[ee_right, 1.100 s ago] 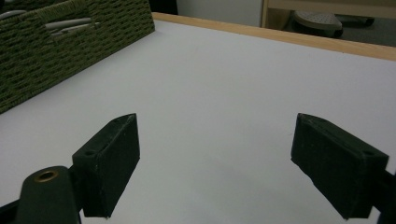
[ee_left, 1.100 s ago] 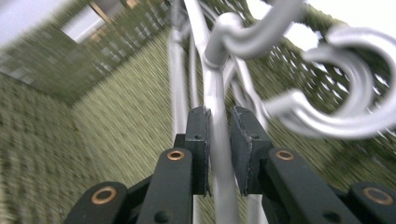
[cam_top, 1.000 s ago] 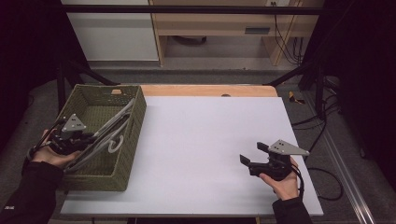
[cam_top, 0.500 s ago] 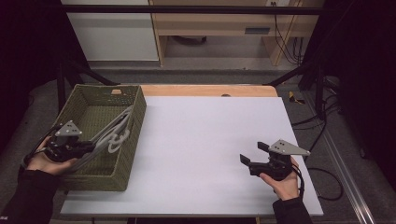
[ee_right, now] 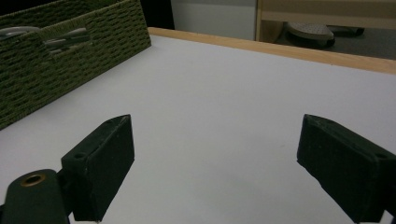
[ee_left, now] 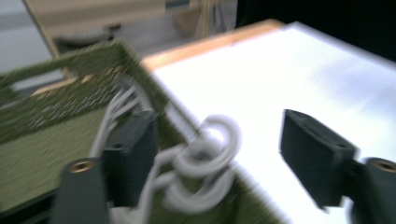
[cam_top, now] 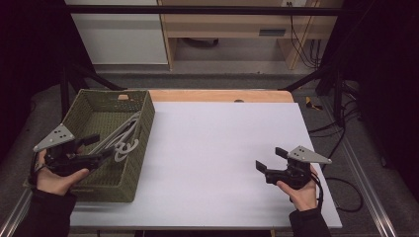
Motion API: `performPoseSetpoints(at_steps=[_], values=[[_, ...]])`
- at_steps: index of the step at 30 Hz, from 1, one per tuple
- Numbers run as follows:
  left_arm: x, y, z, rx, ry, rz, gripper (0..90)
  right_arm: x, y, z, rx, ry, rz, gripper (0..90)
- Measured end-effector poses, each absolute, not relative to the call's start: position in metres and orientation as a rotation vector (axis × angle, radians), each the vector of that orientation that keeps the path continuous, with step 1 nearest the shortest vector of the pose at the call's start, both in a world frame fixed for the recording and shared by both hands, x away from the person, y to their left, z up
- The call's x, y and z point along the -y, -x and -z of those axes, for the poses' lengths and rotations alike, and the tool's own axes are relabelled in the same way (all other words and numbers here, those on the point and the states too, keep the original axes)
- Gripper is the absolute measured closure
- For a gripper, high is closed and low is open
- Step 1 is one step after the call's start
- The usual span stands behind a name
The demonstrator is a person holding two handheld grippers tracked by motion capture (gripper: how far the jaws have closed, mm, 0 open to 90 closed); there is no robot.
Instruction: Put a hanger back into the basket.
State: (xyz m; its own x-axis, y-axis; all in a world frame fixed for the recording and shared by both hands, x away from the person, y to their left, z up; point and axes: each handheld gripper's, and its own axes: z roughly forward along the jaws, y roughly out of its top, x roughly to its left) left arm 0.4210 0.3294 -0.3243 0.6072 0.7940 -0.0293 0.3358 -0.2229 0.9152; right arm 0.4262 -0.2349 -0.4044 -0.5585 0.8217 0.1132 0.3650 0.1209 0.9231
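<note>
1. Object of the work. A bundle of white hangers [cam_top: 123, 139] lies inside the green woven basket [cam_top: 86, 180] at the left end of the white table [cam_top: 222, 148]. The bundle leans against the basket's right wall, and its curled hooks [ee_left: 205, 156] reach the rim there.

2. Long axis. In the high view the hangers run diagonally, from the hooks at the near right wall up and away toward the basket's far right corner.

3. Left gripper [cam_top: 101, 148]. It is held over the near part of the basket and points toward the table, with the hooks just ahead of its tips. In the left gripper view the hooks sit between and beyond the two black jaws, which stand wide apart and press on nothing.

4. Right gripper [cam_top: 269, 159]. It rests low over the bare table near the right edge, jaws spread and empty, well apart from the basket. The left hand [cam_top: 57, 175] is by far the nearer to the hangers.

5. Change from the earlier frames. A second ago the left jaws were pinched on the bundle, holding it slanted across the basket. They have just been opening, the hangers now lie released against the wall, and the left gripper has drawn back toward the near left. The right gripper is unchanged.
</note>
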Motion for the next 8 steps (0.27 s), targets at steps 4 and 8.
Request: performPoseSetpoints(at_steps=[4, 8], values=[[-0.310, -0.408, 0.329, -0.890, -1.768, -0.577, 14.2, 0.240, -0.425, 0.402, -1.950, -1.159, -1.428, 8.7], [-0.299, -0.398, 0.340, -0.887, -1.771, -0.605, 11.2, 0.242, -0.423, 0.400, -1.939, -1.156, -1.431, 7.4]])
